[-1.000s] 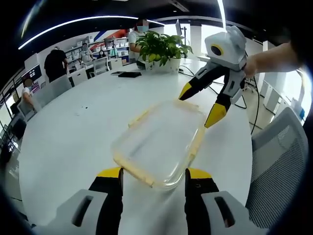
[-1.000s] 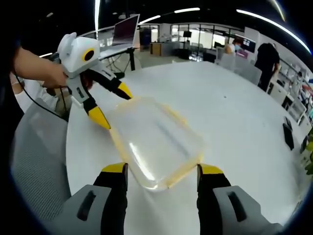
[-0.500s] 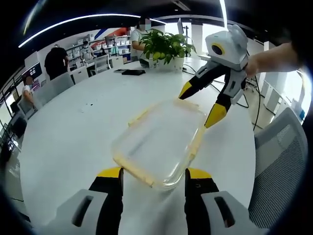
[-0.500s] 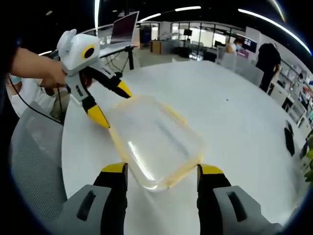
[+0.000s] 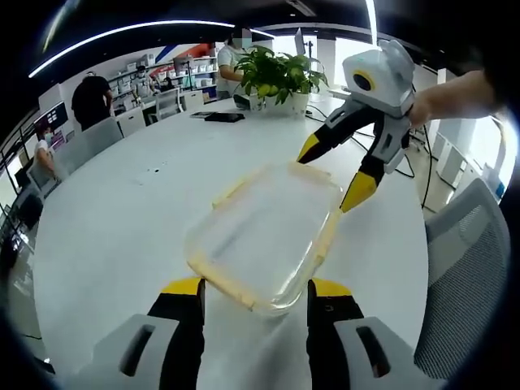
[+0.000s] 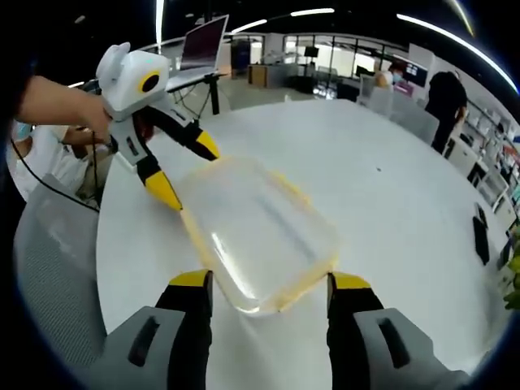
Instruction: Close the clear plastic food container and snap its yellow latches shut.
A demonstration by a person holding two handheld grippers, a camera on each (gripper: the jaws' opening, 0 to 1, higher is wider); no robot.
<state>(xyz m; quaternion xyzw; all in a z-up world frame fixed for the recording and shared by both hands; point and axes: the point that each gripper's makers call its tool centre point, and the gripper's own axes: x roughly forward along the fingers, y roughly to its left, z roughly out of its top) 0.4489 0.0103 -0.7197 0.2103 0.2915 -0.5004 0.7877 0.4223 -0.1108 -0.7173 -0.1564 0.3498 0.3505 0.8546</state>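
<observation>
Both grippers spread wide — the left gripper [image 5: 254, 291] at bottom centre of its view, the right gripper [image 6: 269, 284] likewise — flank opposite ends of the clear container [image 5: 264, 236], yellow latches [image 5: 221, 283] edging it, mid-frame on a white table [image 5: 122, 219] below a potted plant [image 5: 276, 77].

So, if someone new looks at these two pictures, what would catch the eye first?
Most likely the clear container with yellow latches, lying on the white table with a gripper at each end. The left gripper has its open jaws on either side of the near end, and the right gripper is spread open at the far end. Behind, a green plant stands on the table.
</observation>
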